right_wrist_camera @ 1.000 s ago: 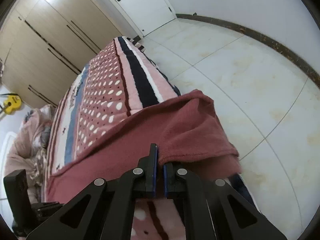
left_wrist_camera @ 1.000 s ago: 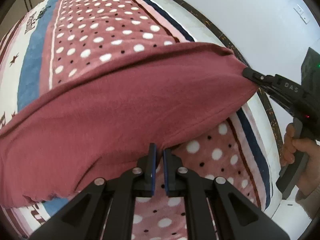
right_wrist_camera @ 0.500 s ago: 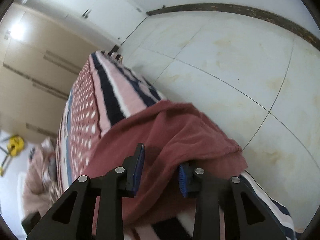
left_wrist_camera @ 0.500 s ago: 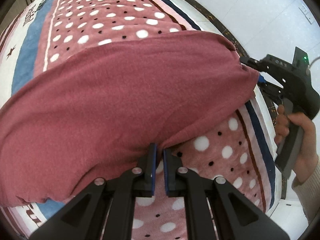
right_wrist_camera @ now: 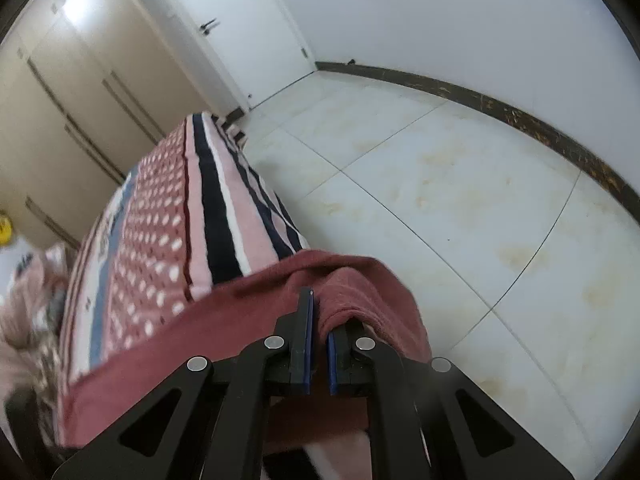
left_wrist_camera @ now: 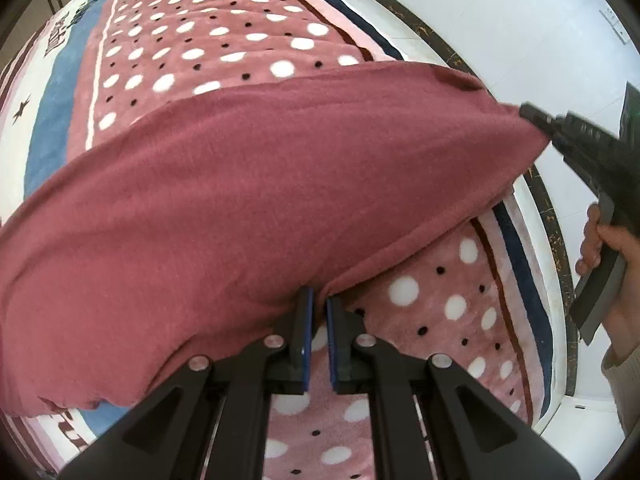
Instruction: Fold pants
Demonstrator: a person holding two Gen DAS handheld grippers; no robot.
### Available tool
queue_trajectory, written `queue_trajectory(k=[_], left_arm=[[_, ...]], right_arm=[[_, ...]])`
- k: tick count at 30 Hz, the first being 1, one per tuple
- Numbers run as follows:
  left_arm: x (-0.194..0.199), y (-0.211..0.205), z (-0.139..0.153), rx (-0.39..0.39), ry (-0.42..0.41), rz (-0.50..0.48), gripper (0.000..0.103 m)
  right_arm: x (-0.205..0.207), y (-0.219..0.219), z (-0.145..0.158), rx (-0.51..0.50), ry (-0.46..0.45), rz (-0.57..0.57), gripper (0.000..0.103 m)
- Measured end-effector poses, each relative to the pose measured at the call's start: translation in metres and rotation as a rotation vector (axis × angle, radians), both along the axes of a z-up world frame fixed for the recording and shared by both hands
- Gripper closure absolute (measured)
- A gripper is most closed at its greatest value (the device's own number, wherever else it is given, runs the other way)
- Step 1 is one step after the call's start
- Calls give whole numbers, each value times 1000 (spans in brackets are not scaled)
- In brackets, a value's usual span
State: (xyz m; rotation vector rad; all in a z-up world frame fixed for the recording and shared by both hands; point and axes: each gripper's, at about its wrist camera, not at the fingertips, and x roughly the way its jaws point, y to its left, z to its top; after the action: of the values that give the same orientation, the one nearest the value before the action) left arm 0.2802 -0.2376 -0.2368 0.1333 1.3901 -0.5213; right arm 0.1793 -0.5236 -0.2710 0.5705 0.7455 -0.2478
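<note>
The dark red pants lie spread across a bed covered by a pink blanket with white and black dots, blue and white bands and dark stripes along its edge. The cloth is stretched between the two tools and covers the near part of the blanket.

The left tool points steeply down at the near edge of the pants. Its blue-padded fingers are pressed together and pinch that edge, which puckers where it enters between them.

The right tool is seen in the left wrist view at the right, where its black tip grips the far right corner of the pants beside the edge of the bed. A hand wraps around its grey handle. In its own view the fingers are pressed together with a bunched fold of the red cloth caught between them, draping over the right finger and hanging past the bed's edge above the pale tiled floor.

Behind the bed stand a beige wardrobe and a white door.
</note>
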Motion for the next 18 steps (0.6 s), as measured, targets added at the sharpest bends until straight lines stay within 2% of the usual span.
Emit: queue_trajectory(k=[2, 3, 5, 7, 8, 9, 13, 15, 17, 18], left_arm=[[0, -1, 1, 0, 4, 0, 99], [0, -1, 2, -2, 4, 1, 98], [0, 0, 4, -7, 3, 6, 94], [0, 3, 8, -20, -14, 13, 77], [-1, 5, 10, -29, -22, 20, 73], [0, 8, 13, -35, -33, 30, 67], [5, 29, 27, -50, -62, 103, 65], [9, 42, 35, -46, -82, 139, 65], [12, 55, 41, -28, -103, 171, 64], [13, 61, 42, -16, -113, 185, 61]], right_arm=[[-5, -6, -16, 66, 47, -13, 102], [-8, -12, -31, 139, 84, -33, 101], [-14, -17, -45, 198, 124, -56, 99], [-21, -18, -52, 239, 155, -60, 88], [-23, -18, -53, 240, 173, -63, 77], [-26, -20, -52, 238, 188, -69, 75], [-42, -30, -45, 235, 233, -78, 73], [-44, -36, -35, 185, 239, -74, 73], [-36, -40, -22, 127, 207, -23, 73], [-27, -39, -16, 123, 174, 40, 73]])
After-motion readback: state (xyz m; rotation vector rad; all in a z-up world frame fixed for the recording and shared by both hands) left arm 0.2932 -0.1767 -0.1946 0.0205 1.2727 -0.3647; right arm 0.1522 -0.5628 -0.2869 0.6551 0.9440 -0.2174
